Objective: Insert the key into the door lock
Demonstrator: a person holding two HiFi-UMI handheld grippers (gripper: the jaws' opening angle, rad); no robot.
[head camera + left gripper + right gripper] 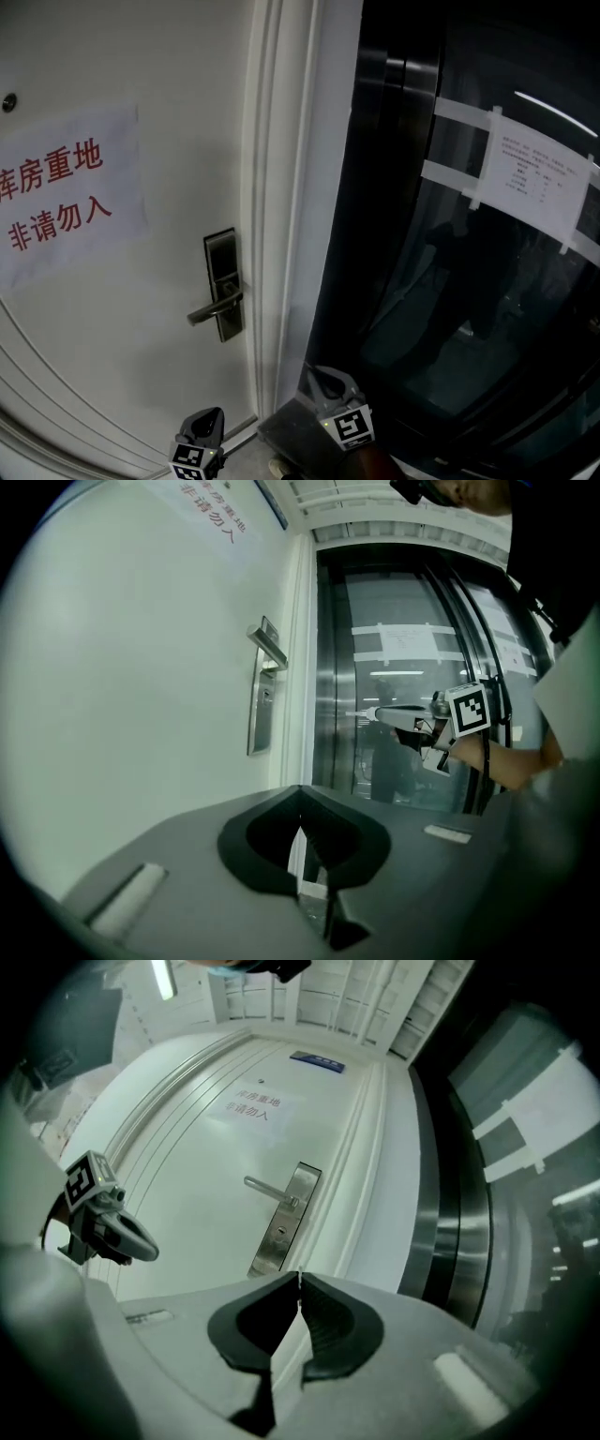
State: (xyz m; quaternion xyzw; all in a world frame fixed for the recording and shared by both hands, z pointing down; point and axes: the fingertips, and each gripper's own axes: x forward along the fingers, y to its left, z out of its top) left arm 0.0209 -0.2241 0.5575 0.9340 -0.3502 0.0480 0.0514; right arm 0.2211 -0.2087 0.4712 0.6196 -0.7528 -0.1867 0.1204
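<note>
ok so this reads as the approach part to me, key not at the lock yet; the right gripper [299, 1279] has its jaws pinched tight together, and a thin pale key [364, 712] pokes out past the tips (tiny in its own view, easier to spot from the left gripper view; I'm taking that sliver for the key). Target is the brushed steel lock plate with a lever handle [223, 284] on the white panelled door [122, 328]; the small dark keyhole [278, 1235] sits just under the lever, roughly 11 o'clock from the right jaw tips and well apart from them.

How I'd do it: get the blade square to the plate before closing in; come in straight along the keyhole's axis, not at a slant; match the blade's roll to the slot, which I can't read from here; go slow on the last bit so the tip doesn't skid over the steel; stay clear of the lever, which sticks out at 9 o'clock off the plate.

Pose: right gripper points about level at the door, sitting low in the head view at 5 o'clock from the lock; the left gripper [301, 799] is clamped shut on nothing, low at 6 o'clock from the lock, aimed along the door face with the plate at its 11 o'clock; looks idle to me.
</note>
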